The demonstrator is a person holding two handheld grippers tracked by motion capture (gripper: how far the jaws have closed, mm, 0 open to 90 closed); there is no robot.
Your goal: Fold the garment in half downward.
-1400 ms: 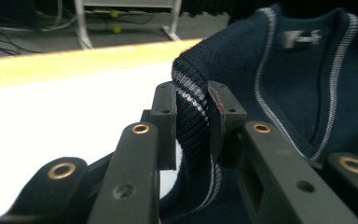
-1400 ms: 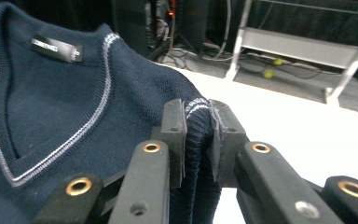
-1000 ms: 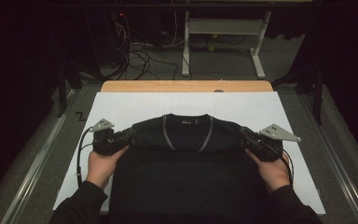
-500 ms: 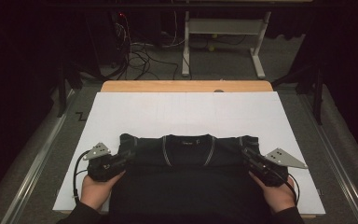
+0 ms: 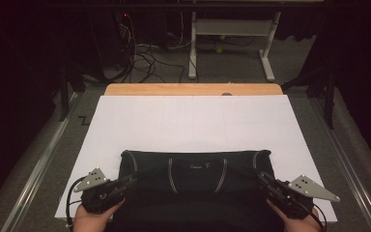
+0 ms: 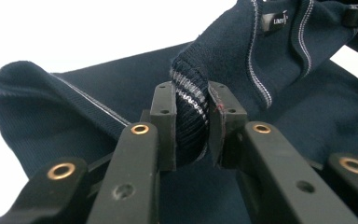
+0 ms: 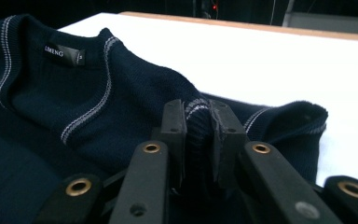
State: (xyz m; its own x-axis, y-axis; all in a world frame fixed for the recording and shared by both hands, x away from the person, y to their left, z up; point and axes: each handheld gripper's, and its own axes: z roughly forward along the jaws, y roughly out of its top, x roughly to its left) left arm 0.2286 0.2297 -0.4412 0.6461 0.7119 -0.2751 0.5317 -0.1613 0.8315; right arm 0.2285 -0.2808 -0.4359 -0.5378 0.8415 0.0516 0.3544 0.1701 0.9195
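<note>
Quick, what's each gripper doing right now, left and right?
Left gripper: closed on a striped ribbed edge of the navy sweater.
Right gripper: closed on another ribbed, striped fold of the same sweater.

— Setting? Lab or recording studio.
— Evidence? White-covered table [image 5: 193, 121] ringed by black curtains; beyond its far edge, tangled cables [image 5: 142, 55], red indicator light [image 5: 126, 16], grey stand legs [image 5: 229, 46].

I am looking down on a dark navy knitted sweater with pale striped collar trim [image 5: 195, 169] lying across the near edge of the white table sheet [image 5: 193, 121]. My left gripper [image 5: 125, 182] and right gripper [image 5: 265, 181] are pinching its two upper corners.
</note>
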